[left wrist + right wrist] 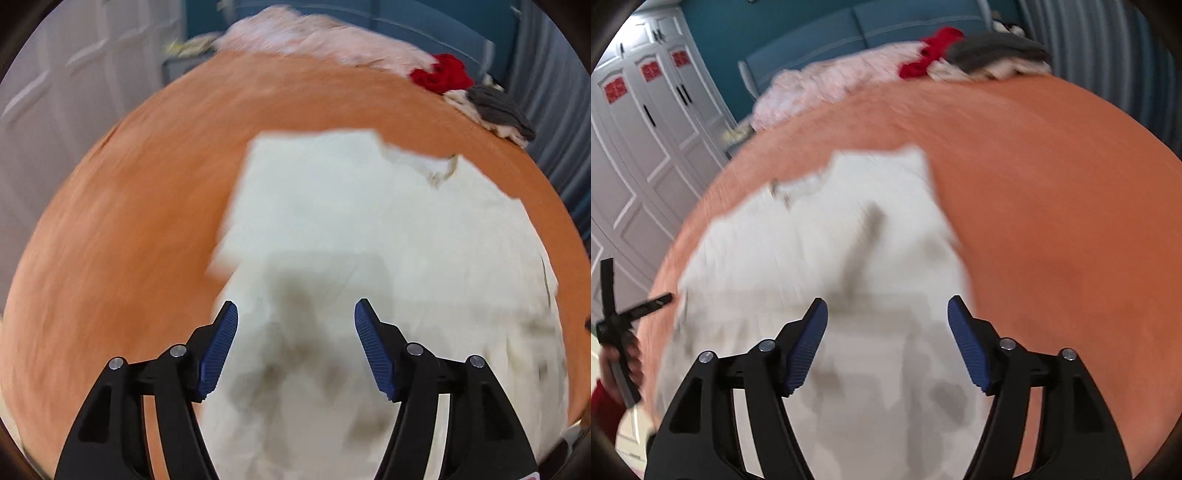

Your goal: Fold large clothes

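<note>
A large white garment lies spread on an orange bed cover, its far part folded into a squarish panel. My left gripper hangs above its near part, open, with nothing between the blue pads. In the right wrist view the same white garment lies below my right gripper, which is also open and empty. The left gripper shows at that view's left edge, held in a hand. Both pictures are blurred by motion.
Along the bed's far edge lie a pink garment, a red one and a grey and white heap. A blue headboard stands behind. White wardrobe doors are at the left. Bare orange cover lies right of the white garment.
</note>
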The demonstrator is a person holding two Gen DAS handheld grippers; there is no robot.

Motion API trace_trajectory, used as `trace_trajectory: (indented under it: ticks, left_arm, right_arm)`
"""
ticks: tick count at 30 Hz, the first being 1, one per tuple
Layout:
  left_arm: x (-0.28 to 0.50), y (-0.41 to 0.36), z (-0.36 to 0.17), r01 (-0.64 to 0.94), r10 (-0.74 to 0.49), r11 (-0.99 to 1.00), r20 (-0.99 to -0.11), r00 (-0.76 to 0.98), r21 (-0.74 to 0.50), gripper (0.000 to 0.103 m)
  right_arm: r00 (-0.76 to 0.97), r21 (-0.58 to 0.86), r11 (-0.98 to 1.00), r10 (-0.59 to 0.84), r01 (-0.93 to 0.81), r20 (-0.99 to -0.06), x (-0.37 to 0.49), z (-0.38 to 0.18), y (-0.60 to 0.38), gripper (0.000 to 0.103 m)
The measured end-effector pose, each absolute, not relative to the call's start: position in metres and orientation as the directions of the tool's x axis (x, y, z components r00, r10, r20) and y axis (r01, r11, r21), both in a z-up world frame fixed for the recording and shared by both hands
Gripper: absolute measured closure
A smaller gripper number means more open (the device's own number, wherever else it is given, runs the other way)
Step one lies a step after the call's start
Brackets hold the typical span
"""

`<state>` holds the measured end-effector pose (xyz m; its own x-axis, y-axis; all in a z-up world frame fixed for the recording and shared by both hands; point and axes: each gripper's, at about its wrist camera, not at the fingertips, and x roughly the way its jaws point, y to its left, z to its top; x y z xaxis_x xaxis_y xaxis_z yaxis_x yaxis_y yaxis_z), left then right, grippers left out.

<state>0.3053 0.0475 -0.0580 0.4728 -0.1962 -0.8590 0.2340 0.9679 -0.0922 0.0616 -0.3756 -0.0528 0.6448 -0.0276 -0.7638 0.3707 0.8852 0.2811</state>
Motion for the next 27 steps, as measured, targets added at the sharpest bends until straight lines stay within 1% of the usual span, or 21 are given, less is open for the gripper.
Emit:
trace_trajectory:
  ticks: [1,3,5,8,11,13,14,15,16,17,18,19,20,24,27]
  left_arm:
    - [0.284,0.075,-0.061,0.193,-0.188,0.975,-0.871,0.454,-0.109,0.039]
    - [0.259,0.105,-0.068,0.133,-0.171,0.983,-0.889,0.424,-0.126,0.039]
    - [0.235,0.133,-0.080,0.065,-0.191,0.981,-0.900,0.391,-0.180,0.039]
    - [0.213,0.151,-0.102,-0.010,-0.268,0.958,-0.908,0.321,-0.286,0.039]
    - [0.201,0.148,-0.105,-0.042,-0.291,0.945,-0.894,0.341,-0.324,0.040]
    - [0.197,0.144,-0.103,-0.047,-0.303,0.939,-0.884,0.356,-0.341,0.040]
    - [0.196,0.143,-0.104,-0.053,-0.308,0.936,-0.881,0.358,-0.348,0.042]
    - [0.196,0.142,-0.104,-0.061,-0.305,0.935,-0.882,0.359,-0.348,0.043]
    - [0.196,0.143,-0.103,-0.063,-0.308,0.934,-0.881,0.360,-0.352,0.056]
    - [0.196,0.141,-0.103,-0.050,-0.331,0.927,-0.874,0.356,-0.371,0.077]
    - [0.196,0.141,-0.102,-0.047,-0.336,0.927,-0.876,0.346,-0.373,0.084]
    - [0.195,0.140,-0.100,-0.043,-0.342,0.924,-0.873,0.347,-0.379,0.090]
    - [0.194,0.137,-0.097,-0.037,-0.342,0.925,-0.870,0.354,-0.379,0.092]
    - [0.183,0.131,-0.071,0.028,-0.327,0.938,-0.853,0.406,-0.347,0.095]
    - [0.169,0.127,-0.045,0.080,-0.323,0.944,-0.841,0.434,-0.321,0.096]
  right_arm:
    - [0.623,0.286,0.878,-0.017,0.383,-0.782,0.034,-0.057,-0.377,0.035]
    - [0.586,0.305,0.861,0.011,0.407,-0.810,-0.007,-0.070,-0.377,0.035]
    - [0.569,0.347,0.828,0.041,0.441,-0.821,-0.041,-0.084,-0.374,0.035]
    - [0.565,0.412,0.772,0.083,0.484,-0.821,-0.059,-0.102,-0.375,0.035]
    - [0.584,0.506,0.698,0.153,0.507,-0.797,-0.061,-0.122,-0.369,0.034]
    - [0.601,0.528,0.686,0.164,0.501,-0.783,-0.058,-0.124,-0.362,0.034]
    - [0.607,0.533,0.683,0.163,0.500,-0.778,-0.055,-0.124,-0.358,0.035]
    - [0.613,0.541,0.683,0.170,0.491,-0.771,-0.051,-0.123,-0.354,0.041]
    - [0.618,0.545,0.687,0.176,0.481,-0.766,-0.049,-0.122,-0.351,0.046]
    - [0.620,0.543,0.693,0.175,0.475,-0.765,-0.048,-0.120,-0.349,0.057]
    - [0.618,0.534,0.704,0.172,0.468,-0.767,-0.045,-0.117,-0.346,0.072]
    - [0.615,0.521,0.714,0.161,0.467,-0.772,-0.044,-0.114,-0.344,0.079]
    - [0.613,0.507,0.724,0.148,0.468,-0.776,-0.043,-0.109,-0.343,0.091]
    - [0.633,0.508,0.744,0.150,0.433,-0.759,-0.053,-0.088,-0.345,0.097]
    - [0.627,0.472,0.791,0.148,0.390,-0.765,-0.063,-0.068,-0.343,0.099]
